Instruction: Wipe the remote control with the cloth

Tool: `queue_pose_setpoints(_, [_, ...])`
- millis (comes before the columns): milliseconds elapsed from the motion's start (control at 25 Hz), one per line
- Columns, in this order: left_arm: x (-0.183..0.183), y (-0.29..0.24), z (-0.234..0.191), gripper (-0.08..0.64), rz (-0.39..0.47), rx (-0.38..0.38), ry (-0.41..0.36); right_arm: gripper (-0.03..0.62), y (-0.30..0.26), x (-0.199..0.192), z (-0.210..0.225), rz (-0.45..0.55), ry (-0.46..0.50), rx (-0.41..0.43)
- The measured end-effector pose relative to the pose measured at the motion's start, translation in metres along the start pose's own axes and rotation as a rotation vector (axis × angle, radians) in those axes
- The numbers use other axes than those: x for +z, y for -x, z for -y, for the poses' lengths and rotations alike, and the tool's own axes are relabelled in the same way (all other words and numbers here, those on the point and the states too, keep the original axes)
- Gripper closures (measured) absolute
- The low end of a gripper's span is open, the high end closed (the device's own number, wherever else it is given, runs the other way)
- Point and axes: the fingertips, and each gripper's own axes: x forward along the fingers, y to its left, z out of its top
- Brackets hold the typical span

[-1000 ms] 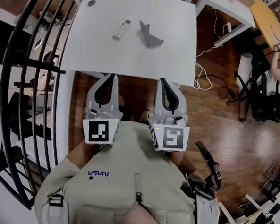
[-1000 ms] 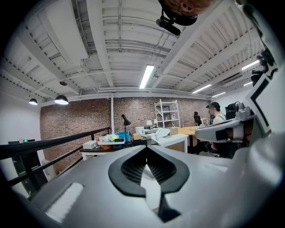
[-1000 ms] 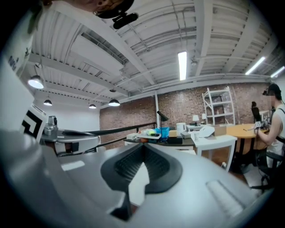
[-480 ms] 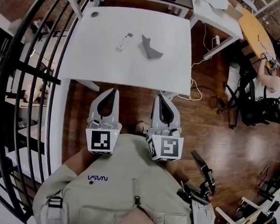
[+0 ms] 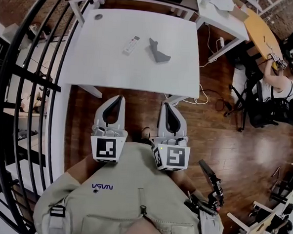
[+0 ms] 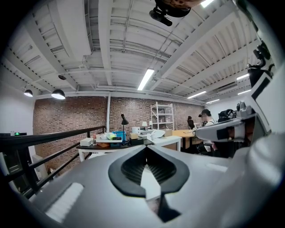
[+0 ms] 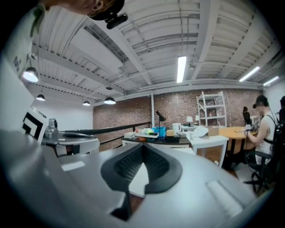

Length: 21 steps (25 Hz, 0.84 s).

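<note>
I read both claws shut, empty: left gripper (image 5: pixel 118 97), right gripper (image 5: pixel 165 105), short of white table (image 5: pixel 139 71). Remote control (image 5: pixel 131 45) on top, cloth (image 5: pixel 158 51) near. Wood floor (image 5: pixel 214 138); black railing (image 5: pixel 25 77) left.

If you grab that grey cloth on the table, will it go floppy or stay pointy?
Probably floppy: the grey cloth lies crumpled on the white table, so its raised fold would likely sag when lifted. It looks thin, so likely light. Pushed, it would probably bunch up, not roll.
</note>
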Motion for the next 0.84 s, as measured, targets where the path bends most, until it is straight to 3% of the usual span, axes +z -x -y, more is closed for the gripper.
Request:
queue_pose_setpoints(440, [0.008, -0.003, 0.002, 0.555, 0.017, -0.012, -0.019, 0.591, -0.002, 0.008, 0.004, 0.026, 0.006, -0.015])
queue_pose_setpoints(680, [0.003, -0.018, -0.003, 0.555, 0.013, -0.015, -0.104, 0.591, -0.02, 0.011, 0.013, 0.045, 0.02, -0.015])
queue_pose_setpoints(840, [-0.001, -0.029, -0.005, 0.555, 0.004, -0.003, -0.109, 0.591, -0.027, 0.011, 0.015, 0.04, 0.027, -0.005])
